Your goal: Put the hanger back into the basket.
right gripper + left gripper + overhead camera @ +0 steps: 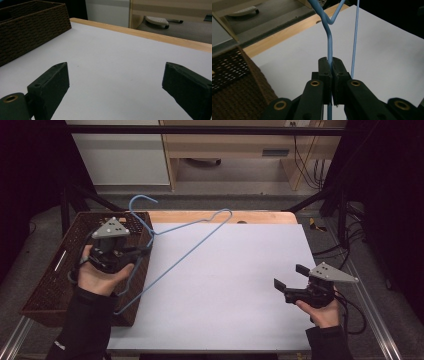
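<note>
A light blue wire hanger hangs tilted above the left part of the white table sheet, with its hook pointing up and away over the basket. My left gripper is shut on the hanger's wire just below the neck twist. In the left gripper view the wire runs straight up from between the closed pads. My right gripper hovers low over the right side of the sheet, jaws wide apart with nothing between them.
A dark brown woven basket stands at the table's left edge, under my left hand. The table's wooden far edge borders the sheet. Cabinets and cables lie beyond it on the floor.
</note>
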Demonstrator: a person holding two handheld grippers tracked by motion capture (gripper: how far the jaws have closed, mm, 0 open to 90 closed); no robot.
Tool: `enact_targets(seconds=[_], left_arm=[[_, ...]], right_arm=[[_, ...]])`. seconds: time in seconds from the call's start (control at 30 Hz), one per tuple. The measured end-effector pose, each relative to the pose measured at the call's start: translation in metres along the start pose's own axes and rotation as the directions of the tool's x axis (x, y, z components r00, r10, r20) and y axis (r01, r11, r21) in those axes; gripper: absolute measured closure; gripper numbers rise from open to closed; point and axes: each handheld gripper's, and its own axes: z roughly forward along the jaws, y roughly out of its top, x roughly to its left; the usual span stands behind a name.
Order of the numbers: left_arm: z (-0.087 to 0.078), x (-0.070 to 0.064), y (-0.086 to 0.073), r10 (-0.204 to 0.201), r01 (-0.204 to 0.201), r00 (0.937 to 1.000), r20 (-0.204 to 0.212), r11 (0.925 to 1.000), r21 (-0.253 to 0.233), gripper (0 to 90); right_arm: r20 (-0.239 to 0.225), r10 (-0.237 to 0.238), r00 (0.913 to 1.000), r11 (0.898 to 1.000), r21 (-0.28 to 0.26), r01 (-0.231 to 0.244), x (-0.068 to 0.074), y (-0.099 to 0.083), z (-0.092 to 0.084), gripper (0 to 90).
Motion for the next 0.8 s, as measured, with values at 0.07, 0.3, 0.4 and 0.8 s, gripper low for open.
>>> enact_targets(seconds=[0.07, 0.3, 0.4, 0.8], left_arm=[[-0.007, 0.007, 0.002, -0.012, 0.011, 0.9998, -0.015, 0.9998, -0.015, 87.6], [-0.029, 0.032, 0.002, -0.029, 0.025, 0.9967, -0.076, 0.9986, -0.047, 87.6], [-0.034, 0.042, -0.001, -0.03, 0.026, 0.9946, -0.099, 0.9986, -0.046, 87.6], [-0.058, 0.08, -0.01, -0.017, 0.011, 0.9809, -0.194, 0.9993, -0.035, 87.5]], right_arm=[[0.003, 0.001, 1.0, 1.0, 0.002, -0.001, -0.001, -0.001, 0.0, 7.4], [0.013, 0.0, 0.9999, 1.0, 0.01, -0.001, -0.002, -0.003, 0.002, 7.4], [0.013, 0.002, 0.9999, 1.0, 0.007, -0.002, -0.002, -0.002, 0.002, 7.4], [0.015, -0.012, 0.9998, 1.0, 0.015, 0.012, 0.0, -0.001, 0.004, 7.3]])
